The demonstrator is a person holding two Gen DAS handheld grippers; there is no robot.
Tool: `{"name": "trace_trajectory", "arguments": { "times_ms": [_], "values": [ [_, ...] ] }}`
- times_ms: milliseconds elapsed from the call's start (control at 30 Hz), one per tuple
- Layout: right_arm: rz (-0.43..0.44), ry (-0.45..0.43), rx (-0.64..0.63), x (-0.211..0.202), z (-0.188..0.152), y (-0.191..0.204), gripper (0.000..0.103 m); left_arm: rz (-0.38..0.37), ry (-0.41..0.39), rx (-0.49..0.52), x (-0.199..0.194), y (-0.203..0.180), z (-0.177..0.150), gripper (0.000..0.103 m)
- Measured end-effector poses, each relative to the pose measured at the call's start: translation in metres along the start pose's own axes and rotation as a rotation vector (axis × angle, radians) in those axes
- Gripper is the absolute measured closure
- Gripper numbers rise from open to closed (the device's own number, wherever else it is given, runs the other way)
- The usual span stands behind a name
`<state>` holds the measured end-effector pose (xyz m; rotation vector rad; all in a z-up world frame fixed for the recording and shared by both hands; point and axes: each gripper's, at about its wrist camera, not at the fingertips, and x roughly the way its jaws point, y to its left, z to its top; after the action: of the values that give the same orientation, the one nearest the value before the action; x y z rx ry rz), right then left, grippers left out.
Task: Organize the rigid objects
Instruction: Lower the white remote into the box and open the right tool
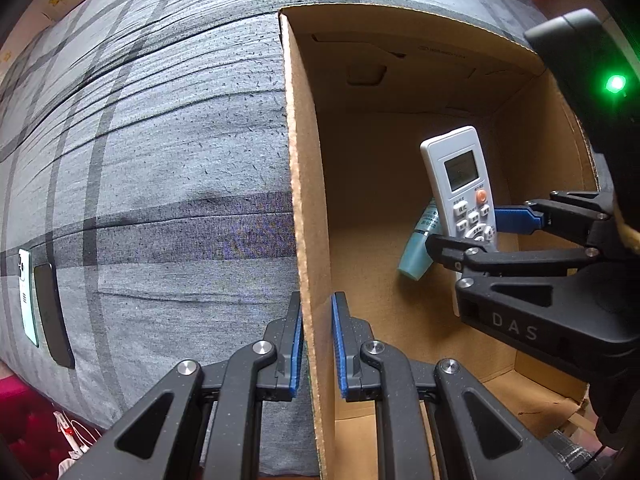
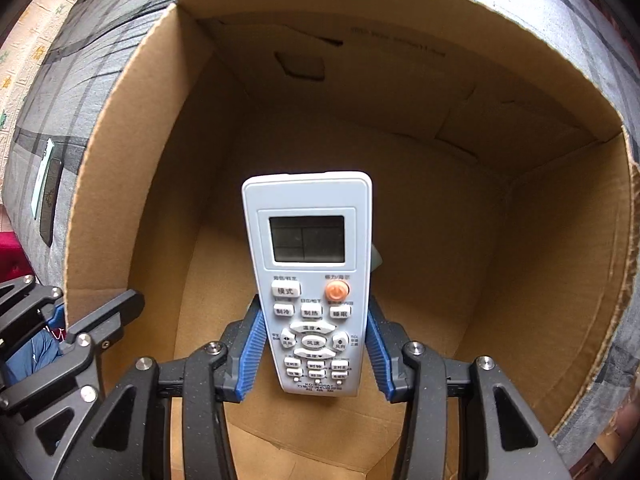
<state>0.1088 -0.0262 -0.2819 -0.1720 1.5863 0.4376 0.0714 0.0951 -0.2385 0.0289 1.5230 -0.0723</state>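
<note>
An open cardboard box [image 1: 308, 208] [image 2: 120, 184] sits on a grey plaid bed cover. My left gripper [image 1: 316, 344] is shut on the box's left wall, one pad on each side. My right gripper [image 2: 314, 344] [image 1: 480, 232] is shut on a white air-conditioner remote [image 2: 308, 280] [image 1: 460, 184] and holds it inside the box above the floor, buttons facing the camera. A light blue tube [image 1: 420, 248] lies on the box floor behind the remote; in the right wrist view only a pale sliver of it [image 2: 376, 258] shows.
Two phones, one pale green [image 1: 27, 300] [image 2: 42, 180] and one black [image 1: 54, 316] [image 2: 51, 204], lie side by side on the bed cover [image 1: 180, 140] left of the box. A red surface with white cable [image 1: 68, 436] lies below the bed edge.
</note>
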Motion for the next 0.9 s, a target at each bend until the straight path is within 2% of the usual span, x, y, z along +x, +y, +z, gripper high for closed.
{"name": "trace_trajectory", "arguments": {
  "times_ms": [500,600,667,833,900],
  "values": [
    [0.024,0.018,0.009,0.011,0.010,-0.009,0.050,0.005,0.003,-0.004,0.002,-0.004,0.000,0.089],
    [0.013,0.009,-0.002,0.008,0.011,-0.007,0.044,0.012,0.003,0.001,0.002,-0.004,0.001,0.089],
    [0.013,0.000,-0.004,0.005,0.012,-0.007,0.035,0.013,0.003,0.000,0.002,-0.005,0.000,0.089],
    [0.003,-0.034,-0.018,-0.003,0.011,-0.005,0.018,0.020,0.001,0.001,0.002,-0.007,0.000,0.089],
    [-0.012,-0.049,-0.021,-0.006,0.009,-0.005,0.017,0.019,0.000,-0.003,0.002,-0.007,0.000,0.089]
  ]
}}
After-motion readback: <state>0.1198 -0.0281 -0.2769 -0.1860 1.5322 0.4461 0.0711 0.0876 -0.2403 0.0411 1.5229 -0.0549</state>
